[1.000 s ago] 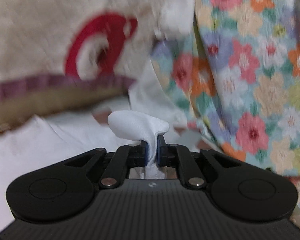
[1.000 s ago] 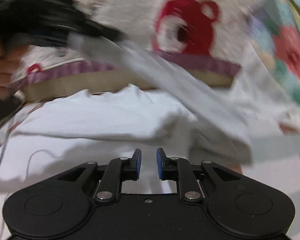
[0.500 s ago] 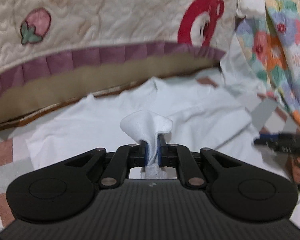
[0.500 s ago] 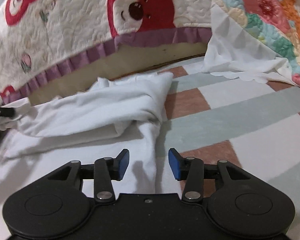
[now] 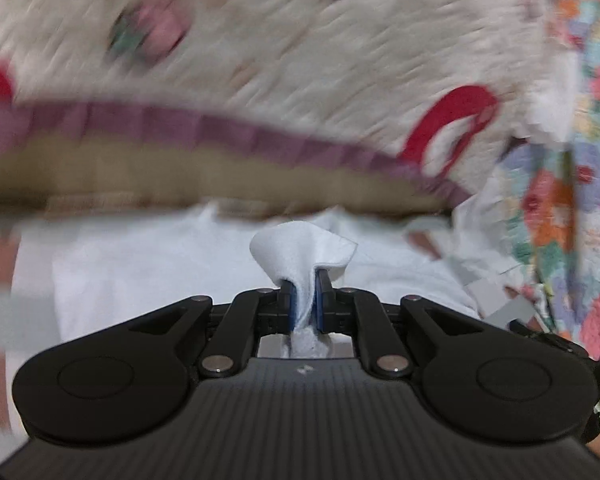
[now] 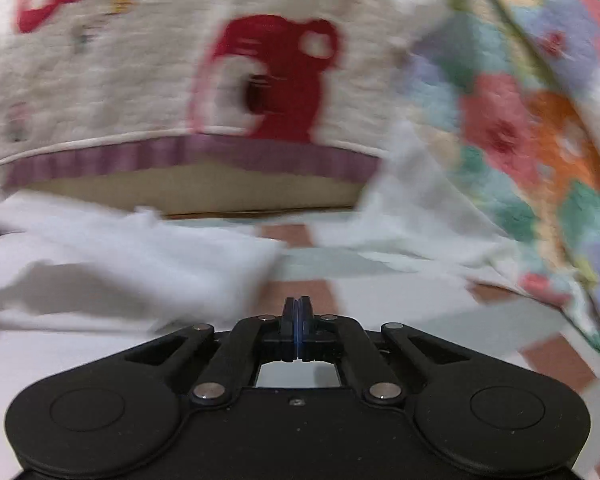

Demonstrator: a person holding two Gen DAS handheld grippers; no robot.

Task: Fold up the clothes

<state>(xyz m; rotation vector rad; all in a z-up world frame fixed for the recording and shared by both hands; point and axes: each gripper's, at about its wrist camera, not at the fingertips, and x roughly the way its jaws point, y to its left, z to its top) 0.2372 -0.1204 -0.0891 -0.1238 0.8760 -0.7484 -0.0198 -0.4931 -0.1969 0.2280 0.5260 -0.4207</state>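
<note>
A white garment [image 5: 148,264] lies spread on the checked surface. My left gripper [image 5: 305,280] is shut on a bunched fold of this white cloth [image 5: 300,248], which sticks up between the pads. In the right wrist view the same garment [image 6: 140,264] lies folded over at the left. My right gripper [image 6: 297,307] is shut with its pads together and nothing between them, just right of the garment's edge. Both views are motion-blurred.
A cream quilt with red bears and a purple trim [image 6: 180,92] hangs across the back. A flowered quilt [image 6: 540,128] with a white sheet under it [image 6: 412,216] hangs at the right. The surface has pink and grey checks [image 6: 300,292].
My right gripper has closed from open to fully shut and swung toward the quilt. My left gripper still holds the cloth and has moved, blurring the view.
</note>
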